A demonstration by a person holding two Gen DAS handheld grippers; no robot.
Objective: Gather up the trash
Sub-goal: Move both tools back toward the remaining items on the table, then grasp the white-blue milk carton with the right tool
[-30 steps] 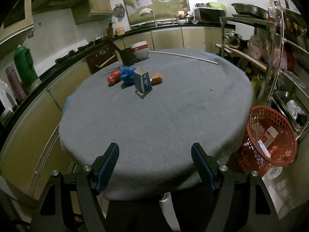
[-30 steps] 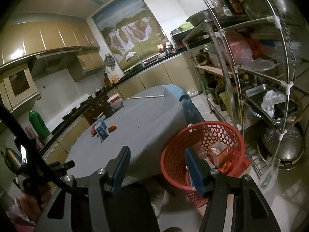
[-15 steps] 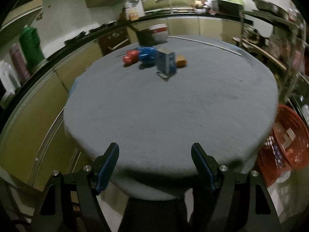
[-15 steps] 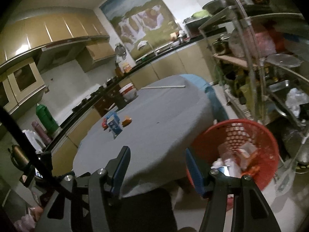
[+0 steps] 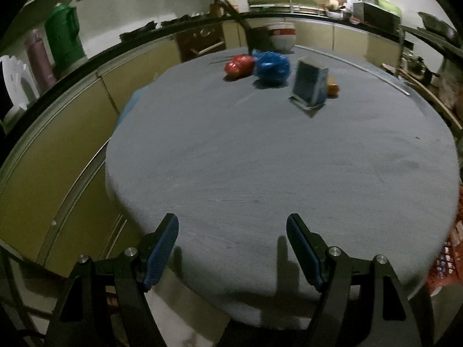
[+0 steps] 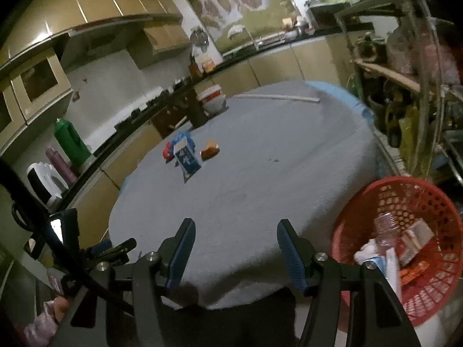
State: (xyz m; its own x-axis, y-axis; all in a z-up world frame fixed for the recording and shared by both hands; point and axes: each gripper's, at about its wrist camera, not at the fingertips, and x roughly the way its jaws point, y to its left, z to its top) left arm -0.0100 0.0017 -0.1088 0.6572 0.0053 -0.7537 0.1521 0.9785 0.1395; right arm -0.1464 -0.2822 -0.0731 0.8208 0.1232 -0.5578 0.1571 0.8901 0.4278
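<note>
The left gripper (image 5: 231, 248) hangs over the near edge of the round grey table (image 5: 275, 167), jaws spread wide and empty. On the table's far side a blue carton (image 5: 309, 86) stands upright, a blue wad (image 5: 272, 67) and red wad (image 5: 239, 65) beyond it to its left, an orange scrap (image 5: 332, 88) just right. A red basket (image 5: 445, 263) shows past the table's right edge.

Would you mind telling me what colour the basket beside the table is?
The basket is red, an openwork plastic mesh; the right wrist view shows it best.

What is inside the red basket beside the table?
The red basket holds a clear plastic bottle, a small carton and wrappers; anything beneath them is covered.
</note>
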